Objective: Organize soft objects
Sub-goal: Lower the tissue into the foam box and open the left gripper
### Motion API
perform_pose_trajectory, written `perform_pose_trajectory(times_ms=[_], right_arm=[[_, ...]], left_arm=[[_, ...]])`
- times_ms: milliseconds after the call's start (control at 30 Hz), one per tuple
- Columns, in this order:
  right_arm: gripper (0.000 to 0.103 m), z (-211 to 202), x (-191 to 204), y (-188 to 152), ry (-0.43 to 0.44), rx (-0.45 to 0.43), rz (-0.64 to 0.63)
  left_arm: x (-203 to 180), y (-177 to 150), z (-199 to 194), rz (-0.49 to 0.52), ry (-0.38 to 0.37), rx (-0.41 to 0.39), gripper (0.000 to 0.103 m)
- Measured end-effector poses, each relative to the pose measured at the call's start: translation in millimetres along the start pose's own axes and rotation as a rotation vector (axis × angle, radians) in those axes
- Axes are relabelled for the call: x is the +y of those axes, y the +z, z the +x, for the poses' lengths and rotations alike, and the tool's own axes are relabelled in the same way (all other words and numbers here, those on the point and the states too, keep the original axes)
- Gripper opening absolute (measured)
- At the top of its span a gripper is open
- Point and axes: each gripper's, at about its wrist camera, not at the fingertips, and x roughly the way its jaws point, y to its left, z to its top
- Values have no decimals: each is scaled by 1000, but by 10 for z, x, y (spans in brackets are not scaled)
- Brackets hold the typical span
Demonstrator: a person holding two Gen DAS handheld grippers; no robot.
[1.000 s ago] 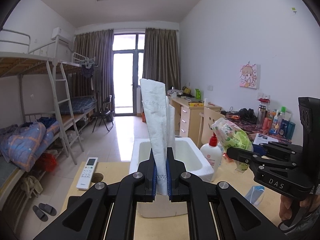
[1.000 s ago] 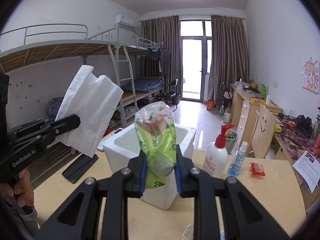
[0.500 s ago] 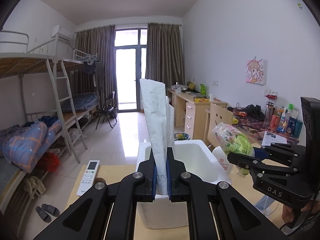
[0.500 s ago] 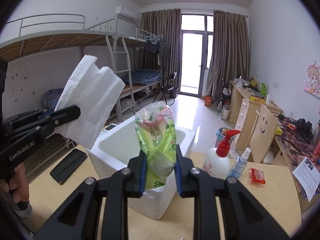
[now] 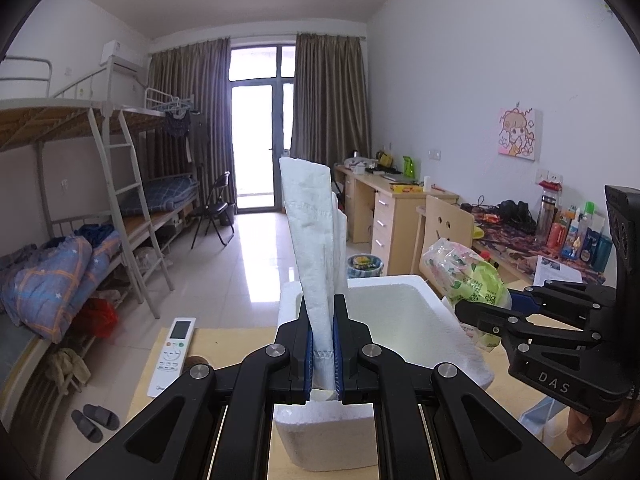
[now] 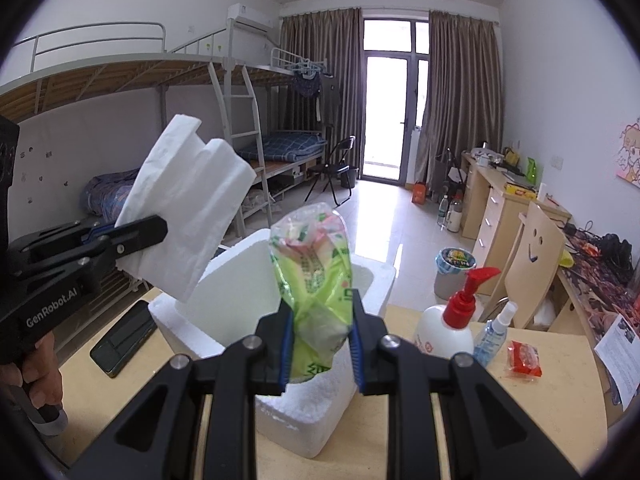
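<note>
My left gripper (image 5: pixel 323 346) is shut on a folded white paper towel stack (image 5: pixel 312 240) that stands upright above the near rim of a white foam box (image 5: pixel 400 316). From the right wrist view the same stack (image 6: pixel 192 208) hangs over the box's left wall (image 6: pixel 176 312), pinched by the left gripper (image 6: pixel 132 232). My right gripper (image 6: pixel 322 344) is shut on a green and pink plastic tissue pack (image 6: pixel 314 276), held over the box's near corner. In the left wrist view that pack (image 5: pixel 468 276) sits just right of the box, in the right gripper (image 5: pixel 480 316).
On the wooden table lie a white remote (image 5: pixel 172 352), a black phone (image 6: pixel 124 336), a red-pump lotion bottle (image 6: pixel 452 324), a small spray bottle (image 6: pixel 494 332) and a red packet (image 6: pixel 524 358). A person's hand (image 6: pixel 40 376) grips the left tool. Bunk beds stand left, desks right.
Both grippers have moved forward with their loads; the foam box now looks larger and lies right under the towel stack and the tissue pack. Both grips are unchanged.
</note>
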Motion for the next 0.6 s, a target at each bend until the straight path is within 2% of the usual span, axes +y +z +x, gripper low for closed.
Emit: perform_pose_trajectory(times_ms=[233, 600], right_arm=[[28, 72, -53, 28, 2, 14, 2], [28, -92, -146, 23, -40, 4, 18]], left_arm=[[-27, 18, 87, 5, -12, 18, 8], [-203, 39, 226, 31, -74, 45, 8]])
